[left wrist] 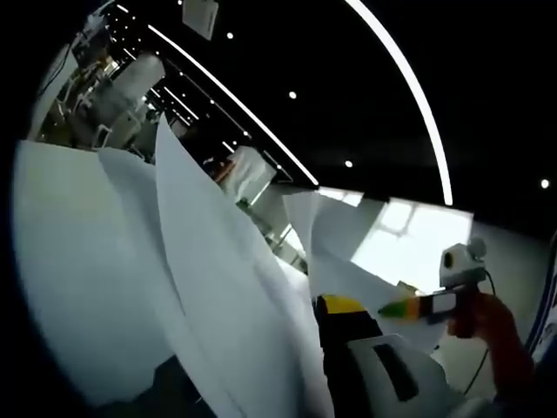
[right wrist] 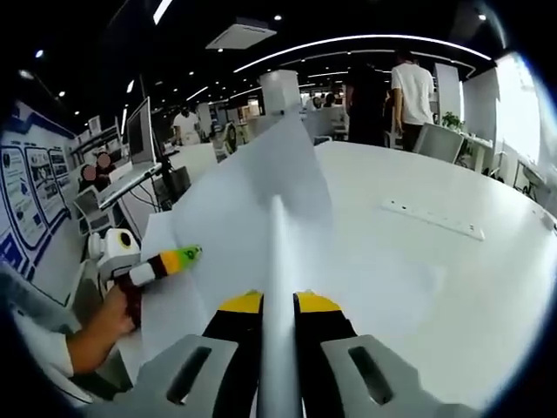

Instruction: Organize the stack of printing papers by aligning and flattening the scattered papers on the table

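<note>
In the left gripper view the camera is tipped up toward a dark ceiling with long light strips (left wrist: 409,87). Sheets of the printing papers (left wrist: 209,279) fan up from the lower left, standing on edge and curling, and they cover most of the left gripper (left wrist: 326,326): one yellow-tipped black jaw shows at about 5 o'clock, pressed against the paper, while the other jaw is behind the sheets. It looks clamped on the sheets, though the pinch itself is hidden. At 4 o'clock the right gripper (left wrist: 396,307) comes in, with a green and yellow tip, held by a hand (left wrist: 492,326). Whether its tip touches the paper I cannot tell from here.

The right gripper view looks level across the room. Here the right gripper (right wrist: 278,305) is narrowed onto the printing papers (right wrist: 278,226), both yellow-tipped jaws squeezing a sheet held edge-on that rises straight toward 12 o'clock. More sheets spread behind it over the white surface (right wrist: 452,270). A white power strip (right wrist: 432,219) lies on the surface at 3 o'clock. At 9 o'clock the left gripper (right wrist: 178,258) reaches in, its striped tip against the paper's edge, with the person's hand (right wrist: 104,326) below it. People (right wrist: 409,87) stand in the background near 1 o'clock; the poster (right wrist: 30,192) at far left is too small to read.
</note>
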